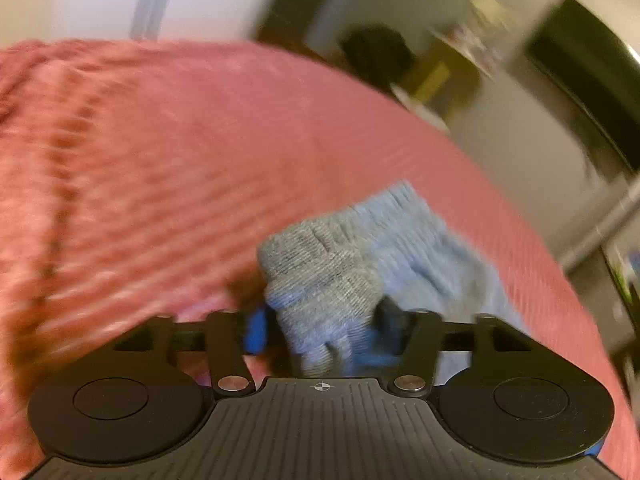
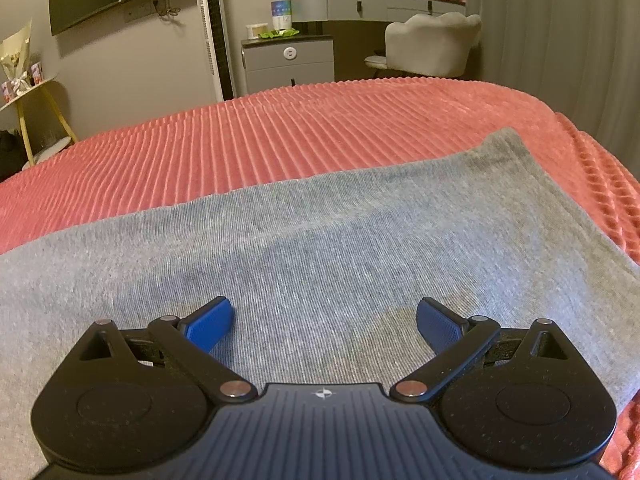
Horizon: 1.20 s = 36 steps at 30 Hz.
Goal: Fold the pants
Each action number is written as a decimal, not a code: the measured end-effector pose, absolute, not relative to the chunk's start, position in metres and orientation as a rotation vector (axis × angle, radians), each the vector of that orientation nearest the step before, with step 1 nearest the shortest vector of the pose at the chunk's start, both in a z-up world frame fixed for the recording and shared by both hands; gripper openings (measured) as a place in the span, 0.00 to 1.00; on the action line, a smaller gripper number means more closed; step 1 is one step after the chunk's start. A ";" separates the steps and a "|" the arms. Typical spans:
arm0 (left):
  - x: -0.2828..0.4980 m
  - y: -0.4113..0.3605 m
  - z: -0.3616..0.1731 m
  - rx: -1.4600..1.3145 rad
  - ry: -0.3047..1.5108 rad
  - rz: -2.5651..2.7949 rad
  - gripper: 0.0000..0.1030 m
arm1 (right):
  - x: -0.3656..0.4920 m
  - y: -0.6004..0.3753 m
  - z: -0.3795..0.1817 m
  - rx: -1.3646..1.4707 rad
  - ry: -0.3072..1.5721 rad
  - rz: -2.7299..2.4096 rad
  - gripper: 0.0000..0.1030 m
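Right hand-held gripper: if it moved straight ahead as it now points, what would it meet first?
Probably the grey pants spread on the red blanket; the open right hand-held gripper hovers low over them, though depth is unclear.

bare red blanket (image 2: 280, 140) beyond pants (image 2: 320, 248)

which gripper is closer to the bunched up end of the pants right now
Left. The left gripper is shut on that bunched end of the grey pants, lifted over the pink bedspread. The right gripper is open over a flat stretch of the pants.
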<state>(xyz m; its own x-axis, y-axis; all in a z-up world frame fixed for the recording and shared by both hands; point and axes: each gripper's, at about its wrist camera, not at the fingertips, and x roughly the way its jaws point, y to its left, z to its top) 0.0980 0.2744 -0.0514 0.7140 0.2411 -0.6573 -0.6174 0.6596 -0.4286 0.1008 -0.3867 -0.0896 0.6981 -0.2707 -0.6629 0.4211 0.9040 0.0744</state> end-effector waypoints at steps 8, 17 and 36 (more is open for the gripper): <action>0.074 0.207 0.021 -0.449 0.472 0.491 0.76 | 0.084 -0.414 -0.083 0.433 0.638 -0.384 0.95; 0.086 0.018 -0.030 -0.490 0.835 -0.113 0.82 | 0.007 -0.498 -0.099 1.204 0.569 -0.337 0.38; 0.071 -0.059 -0.065 -0.062 0.823 -0.156 0.90 | -0.071 -0.601 -0.098 1.213 0.481 -0.707 0.24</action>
<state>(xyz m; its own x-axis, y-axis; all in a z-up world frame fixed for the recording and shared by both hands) 0.0706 -0.0594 -0.0649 0.6689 -0.1628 -0.7253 0.1144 0.9866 -0.1160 -0.0710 -0.6015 -0.0983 0.6968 -0.2326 -0.6785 0.7165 0.1824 0.6733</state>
